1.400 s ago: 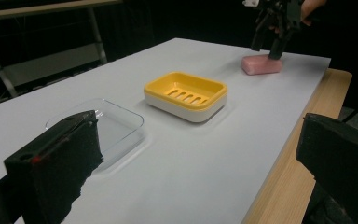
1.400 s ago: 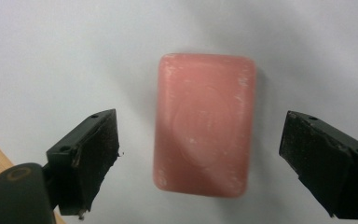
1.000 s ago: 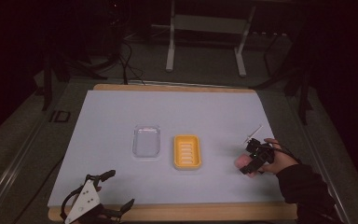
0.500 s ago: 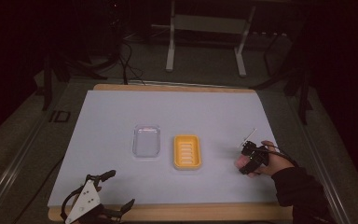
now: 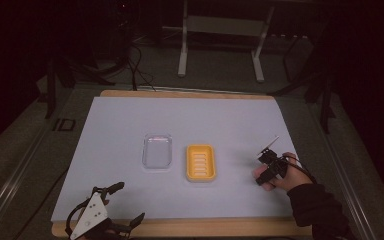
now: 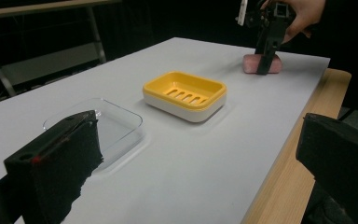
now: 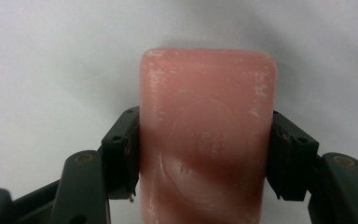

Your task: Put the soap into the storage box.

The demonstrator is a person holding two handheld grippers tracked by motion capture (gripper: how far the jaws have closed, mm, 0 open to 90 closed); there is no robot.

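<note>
A pink bar of soap (image 7: 207,135) lies on the white table top (image 5: 220,125) at the right. My right gripper (image 7: 205,140) stands over it, and its jaws have just been closing with the soap between them. The pads now press on both long sides, so it is shut on the soap. In the high view this gripper (image 5: 265,177) points down from a hand, with the soap (image 5: 258,173) under it. The left gripper view shows the same grip (image 6: 265,60) far off on the soap (image 6: 249,63). My left gripper (image 5: 128,202) rests open at the near left edge, with nothing between its jaws.
A yellow soap dish (image 5: 200,162) with a slotted insert sits mid-table. A clear plastic tray (image 5: 157,151) lies just left of it. Both show in the left gripper view, dish (image 6: 185,95) and tray (image 6: 102,123). A wooden rim (image 6: 279,177) borders the table.
My right gripper has come down over the pink soap and closed on it. The left gripper has stayed where it was.
</note>
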